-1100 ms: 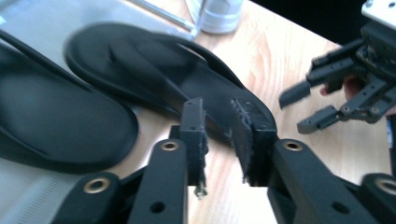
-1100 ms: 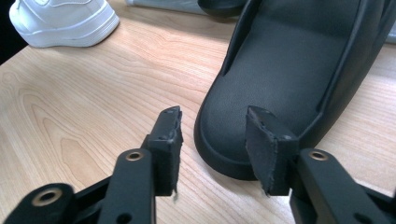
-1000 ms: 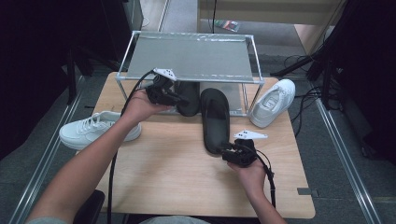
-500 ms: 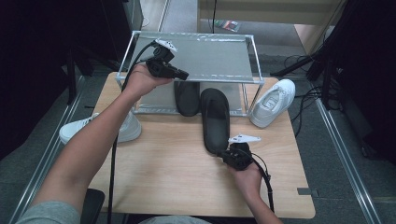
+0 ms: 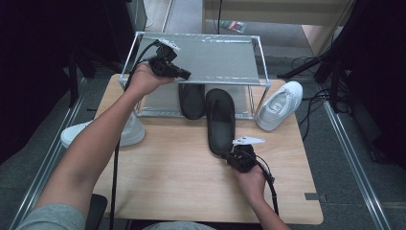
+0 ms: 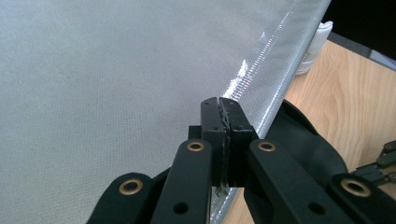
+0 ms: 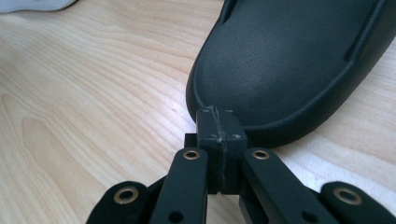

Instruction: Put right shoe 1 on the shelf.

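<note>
The right gripper (image 5: 235, 156), jaws closed on nothing, butts the slipper's (image 5: 220, 120) heel (likely to push it rackward); the left gripper (image 5: 186, 74), closed empty, hovers over the rack's (image 5: 210, 55) front edge.

Both handheld black two-jaw grippers, left gripper (image 5: 184, 74) and right gripper (image 5: 230, 154), wore a pale grey three-cornered plate on top and trailed a black cable. Brass-coloured rivets dotted the black jaw links, small screws sat in the pads, and a grey short sleeve (image 5: 57, 218) covered the person's left shoulder.

Lab: cables (image 5: 313, 96), metal floor rails (image 5: 356, 158)
</note>
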`<action>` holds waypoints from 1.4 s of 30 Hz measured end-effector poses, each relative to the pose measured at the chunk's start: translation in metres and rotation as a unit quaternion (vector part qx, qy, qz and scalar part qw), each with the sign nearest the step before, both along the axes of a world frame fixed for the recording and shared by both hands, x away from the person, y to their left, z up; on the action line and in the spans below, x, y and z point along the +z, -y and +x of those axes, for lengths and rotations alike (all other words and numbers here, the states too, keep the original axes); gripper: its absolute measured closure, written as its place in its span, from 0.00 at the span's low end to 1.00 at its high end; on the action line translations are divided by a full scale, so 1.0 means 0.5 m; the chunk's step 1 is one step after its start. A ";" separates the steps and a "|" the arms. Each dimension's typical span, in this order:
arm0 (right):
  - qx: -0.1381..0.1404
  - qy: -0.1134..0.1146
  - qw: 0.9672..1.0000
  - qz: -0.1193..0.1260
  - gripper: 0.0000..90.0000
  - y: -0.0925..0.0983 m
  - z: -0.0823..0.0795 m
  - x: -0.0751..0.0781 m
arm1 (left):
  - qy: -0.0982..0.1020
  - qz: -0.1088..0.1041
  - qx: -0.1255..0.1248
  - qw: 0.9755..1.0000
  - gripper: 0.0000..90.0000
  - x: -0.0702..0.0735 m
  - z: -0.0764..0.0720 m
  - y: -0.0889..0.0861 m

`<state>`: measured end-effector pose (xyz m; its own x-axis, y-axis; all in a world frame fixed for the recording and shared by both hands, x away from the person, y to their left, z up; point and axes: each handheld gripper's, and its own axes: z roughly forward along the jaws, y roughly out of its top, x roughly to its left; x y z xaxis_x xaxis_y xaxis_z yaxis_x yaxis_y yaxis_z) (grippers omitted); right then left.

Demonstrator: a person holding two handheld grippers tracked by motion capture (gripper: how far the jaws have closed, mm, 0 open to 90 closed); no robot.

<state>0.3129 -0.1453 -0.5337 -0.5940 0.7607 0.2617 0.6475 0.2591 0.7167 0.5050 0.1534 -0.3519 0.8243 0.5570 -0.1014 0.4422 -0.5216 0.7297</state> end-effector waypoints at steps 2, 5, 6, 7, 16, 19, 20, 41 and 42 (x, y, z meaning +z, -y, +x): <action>0.002 0.000 1.000 -0.006 1.00 -0.003 0.007 0.002 | -0.001 -0.003 0.001 1.000 1.00 -0.001 0.000 0.000; 0.002 0.006 1.000 -0.010 1.00 -0.008 0.021 0.002 | 0.000 -0.001 0.000 1.000 1.00 -0.001 0.000 0.000; 0.002 0.005 1.000 -0.013 1.00 -0.008 0.025 0.003 | 0.002 0.001 0.000 1.000 1.00 -0.001 0.000 0.001; 0.002 0.007 1.000 -0.016 1.00 -0.008 0.028 0.003 | 0.003 0.002 -0.001 1.000 1.00 -0.001 -0.001 0.001; -0.005 0.006 1.000 -0.015 1.00 -0.008 0.057 0.004 | -0.001 -0.014 0.009 1.000 1.00 -0.007 -0.001 -0.003; -0.010 0.012 1.000 -0.023 1.00 -0.011 0.068 0.008 | -0.002 -0.013 0.011 1.000 1.00 -0.007 -0.001 -0.003; -0.012 0.014 1.000 -0.018 1.00 -0.010 0.072 0.008 | -0.003 -0.012 0.011 1.000 1.00 -0.007 0.000 -0.003; -0.024 0.018 1.000 0.002 1.00 -0.040 0.181 0.038 | -0.007 -0.022 0.014 1.000 1.00 -0.010 0.001 -0.005; -0.025 0.019 1.000 0.001 1.00 -0.044 0.187 0.038 | -0.007 -0.022 0.014 1.000 1.00 -0.010 0.001 -0.005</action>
<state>0.4063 -0.1235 -0.5146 -0.5643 0.7894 0.2418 0.6324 0.2251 0.7412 0.5053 0.1557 -0.3567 0.8062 0.5754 -0.1377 0.4669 -0.4760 0.7453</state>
